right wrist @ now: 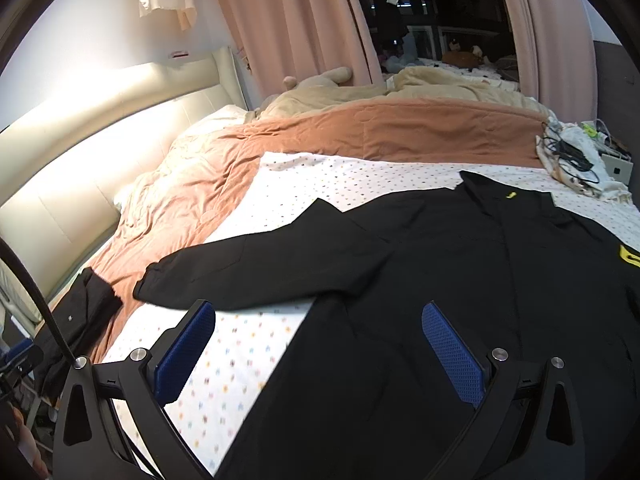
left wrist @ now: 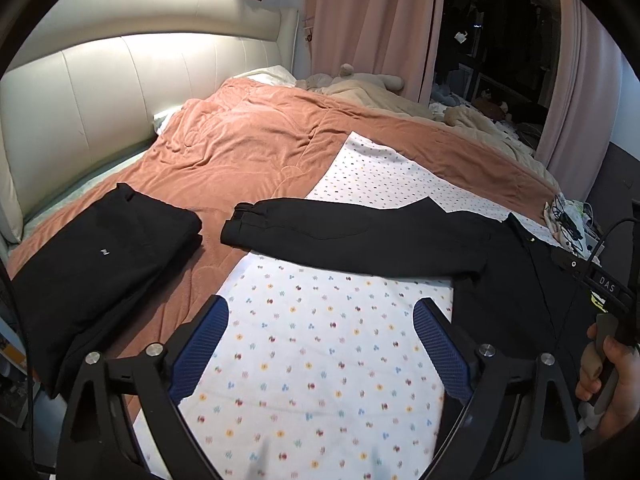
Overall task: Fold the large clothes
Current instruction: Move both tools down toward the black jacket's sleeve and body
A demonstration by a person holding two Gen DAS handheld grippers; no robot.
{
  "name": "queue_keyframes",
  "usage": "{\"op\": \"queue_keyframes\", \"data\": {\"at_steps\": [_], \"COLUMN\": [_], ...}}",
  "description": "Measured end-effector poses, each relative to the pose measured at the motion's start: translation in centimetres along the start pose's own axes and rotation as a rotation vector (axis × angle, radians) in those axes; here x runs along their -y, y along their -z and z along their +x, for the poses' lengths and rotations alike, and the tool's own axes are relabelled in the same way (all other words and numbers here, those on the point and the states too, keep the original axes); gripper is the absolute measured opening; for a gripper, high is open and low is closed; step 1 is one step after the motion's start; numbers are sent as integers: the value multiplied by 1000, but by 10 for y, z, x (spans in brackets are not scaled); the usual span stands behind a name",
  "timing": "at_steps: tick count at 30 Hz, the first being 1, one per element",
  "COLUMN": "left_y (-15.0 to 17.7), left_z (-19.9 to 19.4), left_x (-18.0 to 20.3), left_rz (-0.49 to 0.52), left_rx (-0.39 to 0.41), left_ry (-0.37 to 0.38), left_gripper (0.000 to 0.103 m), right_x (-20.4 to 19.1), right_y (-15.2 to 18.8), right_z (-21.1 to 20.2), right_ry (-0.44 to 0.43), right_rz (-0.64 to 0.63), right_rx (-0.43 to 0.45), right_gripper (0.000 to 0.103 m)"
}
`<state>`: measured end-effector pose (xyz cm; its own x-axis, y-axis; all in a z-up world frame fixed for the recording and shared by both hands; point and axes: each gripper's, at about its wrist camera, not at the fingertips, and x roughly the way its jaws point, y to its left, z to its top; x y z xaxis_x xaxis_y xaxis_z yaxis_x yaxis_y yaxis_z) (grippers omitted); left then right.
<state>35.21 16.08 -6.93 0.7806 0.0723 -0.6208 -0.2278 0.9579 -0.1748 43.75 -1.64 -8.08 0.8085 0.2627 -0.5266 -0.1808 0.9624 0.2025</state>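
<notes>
Both tongs stand wide apart and hold nothing: my left tongs point(left wrist: 320, 344) hang over bare dotted sheet, and my right tongs point(right wrist: 320, 354) hang over the lower part of the black jacket point(right wrist: 460, 280), their blue pads clear of the cloth. That jacket lies spread flat, front up, just ahead of and under my right tongs, its collar at the far end with a small yellow mark. One long sleeve point(left wrist: 340, 232) reaches out across the space ahead of my left tongs, its cuff resting on the orange blanket point(left wrist: 248, 140). Beneath the jacket is the white dotted sheet point(left wrist: 312, 360), laid over the blanket on the bed. Left of my left tongs, apart from the cuff, sits a folded black garment point(left wrist: 100, 264) with a tiny pale logo. My right hand point(left wrist: 612, 376) shows at the far right of the left view, gripping its handle. Beyond the jacket's collar, right of my right tongs, lies a heap of pale cloth and dark cables point(right wrist: 576, 156). Farther off are a beige blanket point(right wrist: 420, 84), the cream headboard point(left wrist: 120, 80) and pink curtains point(right wrist: 288, 20).
</notes>
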Motion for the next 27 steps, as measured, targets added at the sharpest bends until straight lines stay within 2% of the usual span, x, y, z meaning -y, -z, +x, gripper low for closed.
{"op": "queue_keyframes", "data": {"at_steps": [3,7,10,12,14,16,19,22,24,27], "left_y": [-11,-25,-32,-36,-36,-36,-38,-40,-41,-40], "left_z": [25,60,86,109,130,148,172,194,211,229], "left_x": [-2,-3,-6,-13,-21,-28,-39,-49,-56,-61], "left_rz": [-10,-16,-42,-83,-122,-153,-183,-217,-250,-267], "left_rx": [-32,-72,-97,-123,-157,-183,-210,-234,-262,-288], "left_ry": [8,16,34,41,38,35,10,-15,-6,-16], "left_gripper": [85,83,81,74,71,67,67,56,56,56], "right_x": [2,19,28,35,45,50,51,55,54,59], "right_y": [-13,-24,-32,-38,-42,-47,-53,-55,-58,-62], "right_z": [20,45,65,78,93,104,119,135,149,168], "right_ry": [0,4,15,24,32,41,68,85,78,89], "right_rz": [-10,-18,-7,-2,7,5,-8,3,2,-5], "right_rx": [-1,-24,-51,-71,-94,-101,-114,-126,-143,-161], "right_gripper": [103,102,92,82,78,75,70,66,59,59]}}
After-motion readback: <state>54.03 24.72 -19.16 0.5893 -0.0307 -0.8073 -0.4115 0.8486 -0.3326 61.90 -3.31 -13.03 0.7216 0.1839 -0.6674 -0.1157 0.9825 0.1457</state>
